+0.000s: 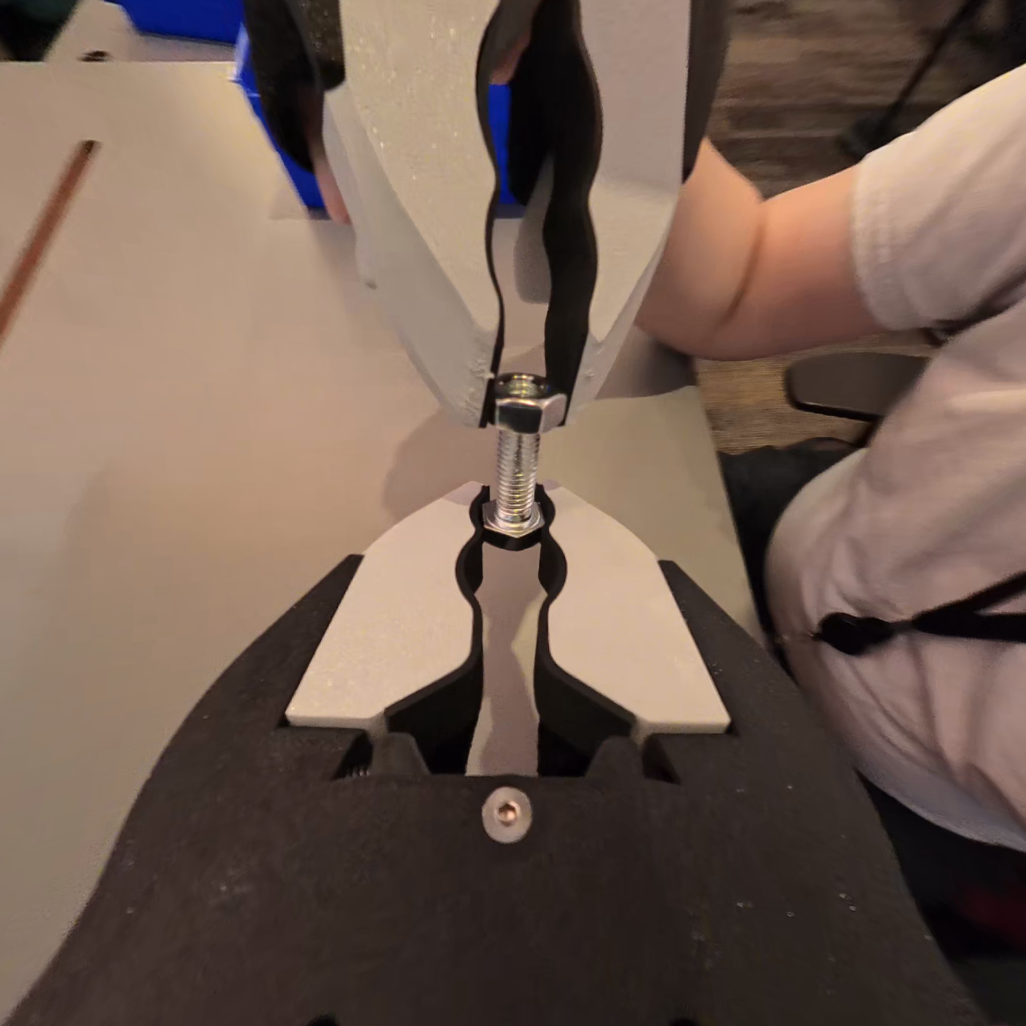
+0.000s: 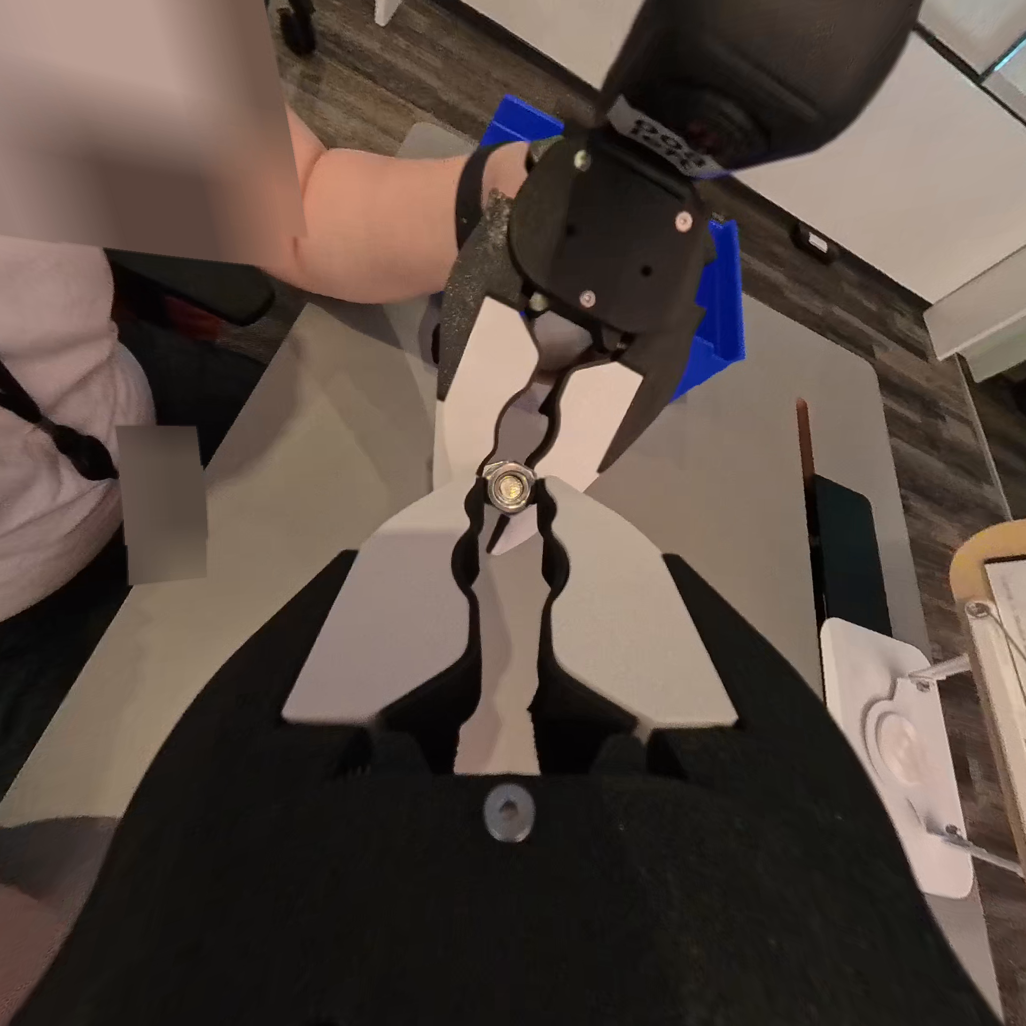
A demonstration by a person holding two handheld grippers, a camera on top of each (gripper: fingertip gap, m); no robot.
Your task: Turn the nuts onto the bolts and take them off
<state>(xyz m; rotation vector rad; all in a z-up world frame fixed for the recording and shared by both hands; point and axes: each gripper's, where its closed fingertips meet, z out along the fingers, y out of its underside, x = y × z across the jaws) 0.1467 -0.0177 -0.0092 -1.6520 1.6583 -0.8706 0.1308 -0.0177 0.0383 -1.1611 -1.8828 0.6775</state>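
Between two hand-held grippers, one bolt (image 1: 515, 483), one nut (image 1: 511, 523)

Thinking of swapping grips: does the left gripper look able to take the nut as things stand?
Probably not. The left tongs are shut on the bolt at its head end, and the nut at the far end sits clamped between the right tongs, which cover its flats.

A white label (image 2: 660, 139) on the left gripper bears writing.
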